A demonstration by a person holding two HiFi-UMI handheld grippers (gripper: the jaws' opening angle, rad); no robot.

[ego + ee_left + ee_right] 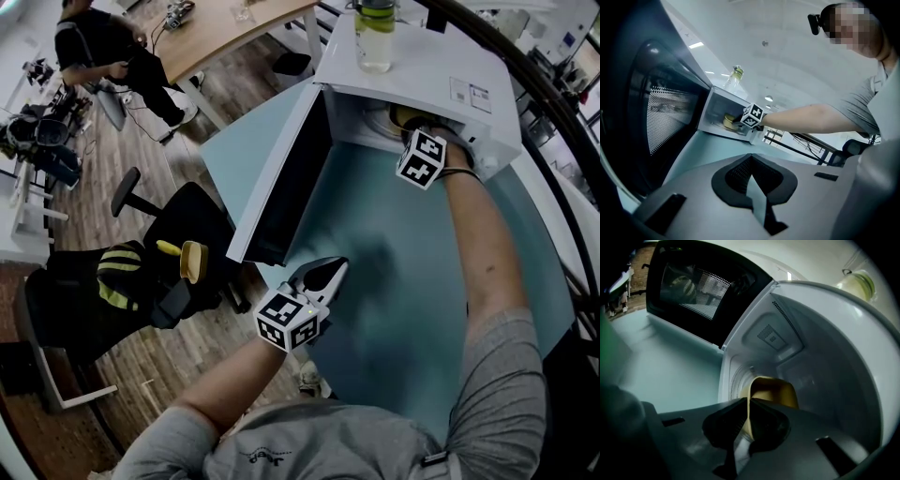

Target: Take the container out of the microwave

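The microwave stands at the upper right of the head view on a pale blue table. Its door is swung fully open and runs diagonally down to the left, with its free end near the table's left edge. The yellow container is inside the cavity, low and close to the front opening. In the right gripper view there is bare cavity wall above it and to its right, and the turntable ring shows to its left. The right gripper reaches in through the opening with its jaws drawn nearly together and pinching the container's near wall, one pad inside the rim and one outside. In the head view the forearm crosses the cavity's front edge, with open tabletop below it. The left gripper sits at centre frame, over the table just below the door's free corner. Its jaws are closed with nothing between them, and whether it rests on the surface cannot be told. The tabletop between the two grippers is unobstructed. A bottle stands upright on top of the microwave near its front edge. A black chair stands at lower left, off the table's edge, and a second person is at upper left, well apart.
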